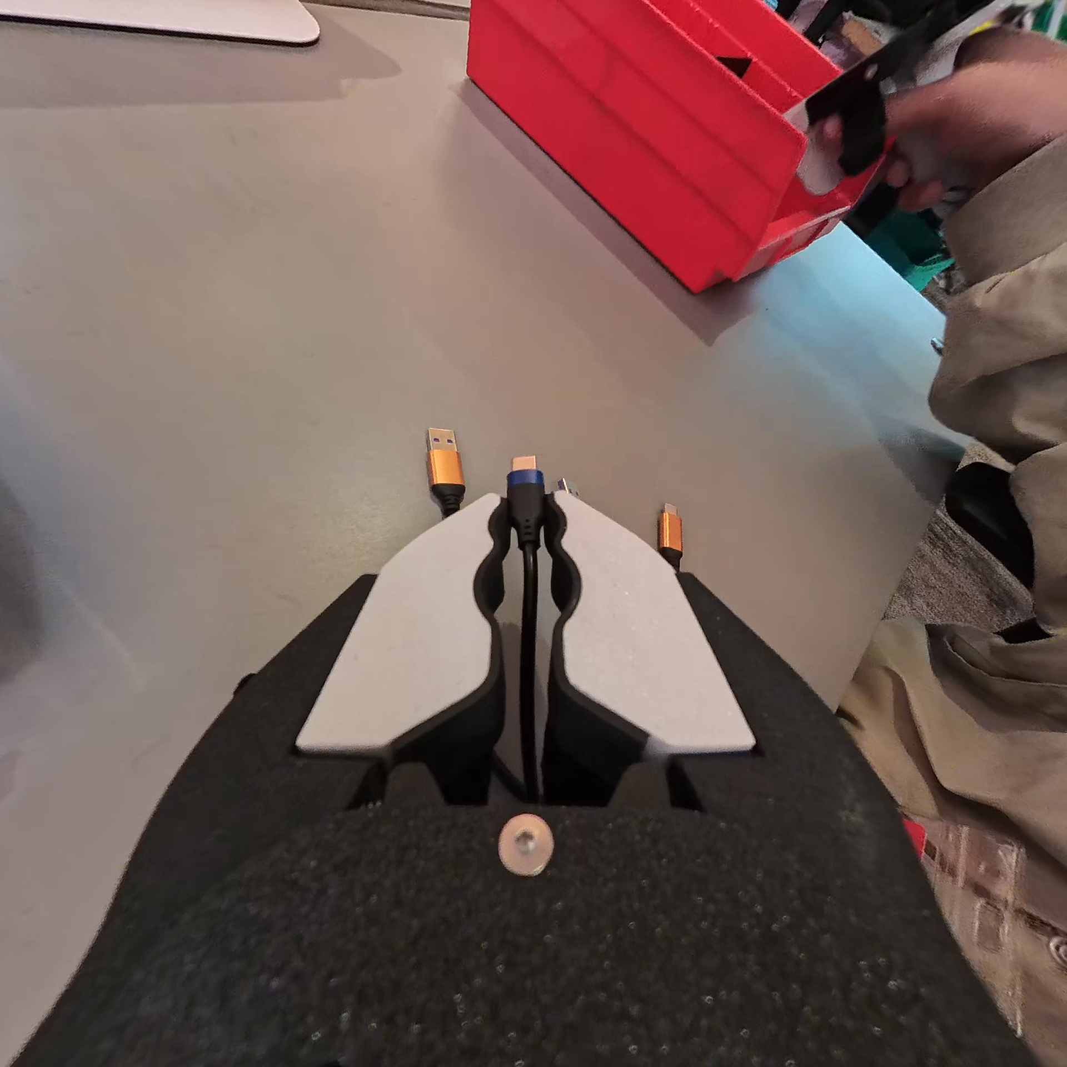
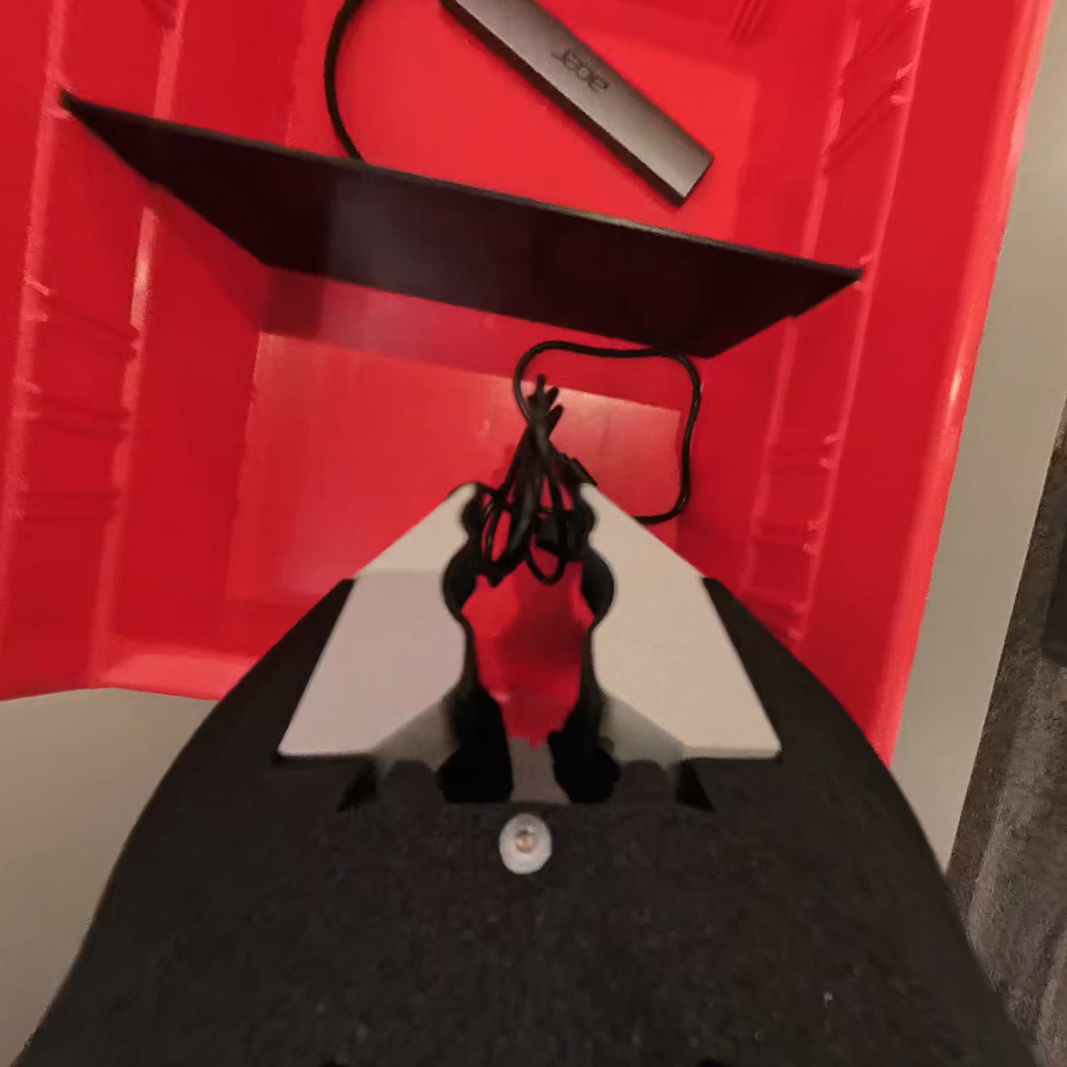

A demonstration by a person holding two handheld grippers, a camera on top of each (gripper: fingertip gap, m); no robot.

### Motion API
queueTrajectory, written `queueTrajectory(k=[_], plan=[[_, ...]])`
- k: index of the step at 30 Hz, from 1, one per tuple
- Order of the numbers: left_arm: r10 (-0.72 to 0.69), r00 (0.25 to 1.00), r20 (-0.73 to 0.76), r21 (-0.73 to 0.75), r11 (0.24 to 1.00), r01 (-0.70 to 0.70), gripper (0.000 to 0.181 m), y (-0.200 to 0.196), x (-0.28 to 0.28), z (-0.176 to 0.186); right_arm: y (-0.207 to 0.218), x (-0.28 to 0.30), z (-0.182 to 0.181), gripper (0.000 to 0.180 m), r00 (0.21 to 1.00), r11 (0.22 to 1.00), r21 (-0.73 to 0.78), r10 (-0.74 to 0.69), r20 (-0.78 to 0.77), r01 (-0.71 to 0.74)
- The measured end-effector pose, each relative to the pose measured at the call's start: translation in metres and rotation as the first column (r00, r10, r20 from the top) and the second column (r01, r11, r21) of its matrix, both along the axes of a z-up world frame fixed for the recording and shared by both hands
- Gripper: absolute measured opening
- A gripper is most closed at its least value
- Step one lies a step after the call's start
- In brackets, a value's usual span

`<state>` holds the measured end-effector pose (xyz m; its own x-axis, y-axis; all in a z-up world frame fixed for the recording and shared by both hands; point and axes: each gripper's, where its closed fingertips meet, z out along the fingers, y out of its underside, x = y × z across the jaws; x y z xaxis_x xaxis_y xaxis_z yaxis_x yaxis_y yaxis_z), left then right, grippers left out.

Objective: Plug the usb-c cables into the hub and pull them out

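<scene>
Left gripper (image 1: 524, 508) pinches a glossy blue-collared cable (image 1: 525, 491) — flat plug protruding.

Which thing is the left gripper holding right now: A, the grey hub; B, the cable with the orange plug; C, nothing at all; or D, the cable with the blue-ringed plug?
D: in the left wrist view the left gripper has its fingers closed on the black cable with the blue-ringed plug, while the orange plugs lie loose on the table beside it.

Black claw (image 1: 525, 508), 2 grey fingers (image 1: 416, 623)
</scene>
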<state>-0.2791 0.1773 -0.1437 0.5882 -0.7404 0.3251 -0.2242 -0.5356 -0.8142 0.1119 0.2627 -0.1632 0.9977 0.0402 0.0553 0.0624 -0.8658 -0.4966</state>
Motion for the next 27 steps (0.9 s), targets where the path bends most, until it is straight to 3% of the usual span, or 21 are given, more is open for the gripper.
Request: queueTrajectory(k=[2, 7, 10, 12, 14, 17, 19, 22, 27], plan=[[0.000, 1.000, 0.001, 0.000, 1.000, 0.000, 0.011, 0.000, 0.000, 0.000, 0.000, -0.006, 0.009, 0.055, 1.000, 1.000, 0.002, 0.002, -0.008, -0.002], [0.001, 1.000, 0.027, -0.013, 1.000, 0.000, 0.011, 0.001, -0.001, 0.001, -0.010, -0.010, 0.054, 0.057, 0.999, 0.986, 0.165, -0.025, 0.021, 0.021], [0.003, 0.997, 0.074, -0.046, 0.999, 0.000, 0.011, 0.002, 0.000, 0.003, -0.021, -0.069, 0.088, 0.054, 0.989, 0.930, 0.346, 0.146, -0.036, -0.125], [0.005, 0.995, 0.104, -0.069, 0.998, 0.002, 0.011, 0.002, 0.000, 0.004, -0.042, -0.147, 0.096, 0.054, 0.909, 0.846, 0.440, 0.394, -0.135, -0.302], [0.013, 0.992, 0.129, -0.086, 0.996, -0.002, 0.011, 0.003, -0.001, 0.005, -0.074, -0.226, 0.090, 0.054, 0.749, 0.743, 0.500, 0.615, -0.247, -0.446], [0.043, 0.969, 0.243, -0.141, 0.990, -0.009, 0.010, 0.005, 0.002, 0.015, -0.121, -0.317, 0.059, 0.053, 0.523, 0.628, 0.530, 0.774, -0.355, -0.569], [0.095, 0.930, 0.354, -0.206, 0.978, -0.022, 0.011, 0.008, 0.002, 0.025, -0.144, -0.359, 0.034, 0.053, 0.441, 0.561, 0.498, 0.827, -0.347, -0.661], [0.193, 0.878, 0.439, -0.274, 0.959, -0.074, 0.011, 0.017, -0.005, 0.030, -0.167, -0.403, 0.017, 0.050, 0.363, 0.448, 0.508, 0.894, -0.262, -0.736], [0.210, 0.884, 0.417, -0.261, 0.960, -0.105, 0.010, 0.019, -0.005, 0.028, -0.171, -0.438, 0.000, 0.040, 0.363, 0.379, 0.495, 0.922, -0.132, -0.782]])
